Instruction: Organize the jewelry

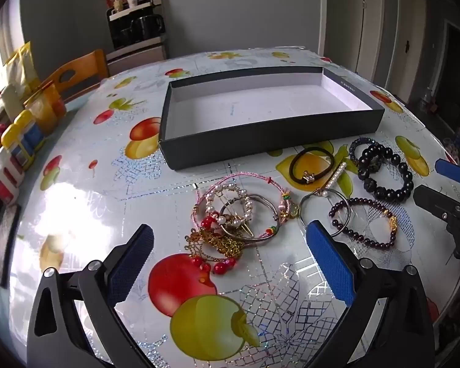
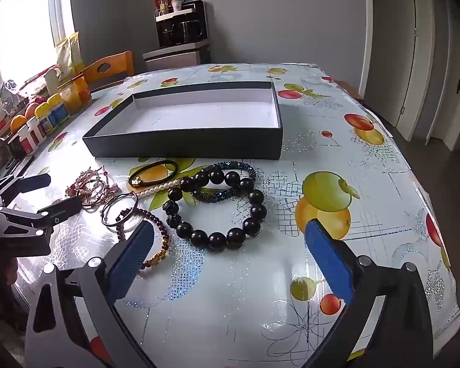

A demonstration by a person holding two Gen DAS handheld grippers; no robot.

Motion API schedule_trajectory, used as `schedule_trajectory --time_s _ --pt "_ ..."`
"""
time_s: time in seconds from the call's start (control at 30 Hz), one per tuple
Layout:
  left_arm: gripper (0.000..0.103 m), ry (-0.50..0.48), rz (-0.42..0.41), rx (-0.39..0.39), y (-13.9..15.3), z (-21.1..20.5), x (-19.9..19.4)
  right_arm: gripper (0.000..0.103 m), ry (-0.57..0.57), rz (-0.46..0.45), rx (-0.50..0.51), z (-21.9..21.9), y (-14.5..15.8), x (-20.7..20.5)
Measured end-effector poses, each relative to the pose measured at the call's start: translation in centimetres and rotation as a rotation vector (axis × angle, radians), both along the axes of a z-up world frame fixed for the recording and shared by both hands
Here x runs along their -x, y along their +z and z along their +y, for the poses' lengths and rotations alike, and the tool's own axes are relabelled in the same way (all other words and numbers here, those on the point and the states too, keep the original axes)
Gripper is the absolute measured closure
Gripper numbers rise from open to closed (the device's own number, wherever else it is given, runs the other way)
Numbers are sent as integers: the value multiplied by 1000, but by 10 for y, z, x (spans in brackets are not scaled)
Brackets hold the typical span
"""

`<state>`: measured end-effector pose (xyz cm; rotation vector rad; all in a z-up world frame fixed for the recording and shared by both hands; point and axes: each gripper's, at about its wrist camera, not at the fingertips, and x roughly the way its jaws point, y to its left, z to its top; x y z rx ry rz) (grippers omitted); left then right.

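Note:
A shallow black box (image 1: pixel 260 135) (image 2: pixel 184 145) with a white inside lies empty at the far middle of the fruit-print table. In front of it are a tangled pile of bracelets and chains (image 1: pixel 230 220) (image 2: pixel 90 188), a black hair tie (image 1: pixel 311 165), a pearl clip (image 1: pixel 335 173), a big black bead bracelet (image 1: pixel 395 194) (image 2: pixel 256 196) and a purple bead bracelet (image 1: pixel 371 240) (image 2: pixel 162 230). My left gripper (image 1: pixel 230 228) (image 2: pixel 64 191) hovers open over the pile. My right gripper (image 2: pixel 230 228) (image 1: pixel 438 187) hovers open over the black beads. Neither holds anything.
Jars and bottles (image 1: pixel 24 141) (image 2: pixel 55 110) line the table's left edge beside a wooden chair (image 1: pixel 76 73). A cabinet with kettles (image 1: pixel 138 30) stands at the back wall. The table's right edge (image 2: pixel 426 202) drops off near my right gripper.

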<state>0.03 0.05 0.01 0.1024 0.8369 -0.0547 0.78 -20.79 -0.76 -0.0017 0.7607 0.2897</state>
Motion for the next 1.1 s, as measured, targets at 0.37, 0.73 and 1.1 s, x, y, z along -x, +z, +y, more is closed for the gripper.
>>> schedule_trajectory --time_s 0.37,0.73,1.1 --pt "2 0 -4 2 1 5 4 5 -3 -5 -6 -3 2 0" --pt "2 -1 -2 -10 -2 0 1 5 -6 -4 -3 1 3 -1" --pt "2 -3 -4 -19 -3 -3 0 5 -5 -2 -4 -1 5 -3"
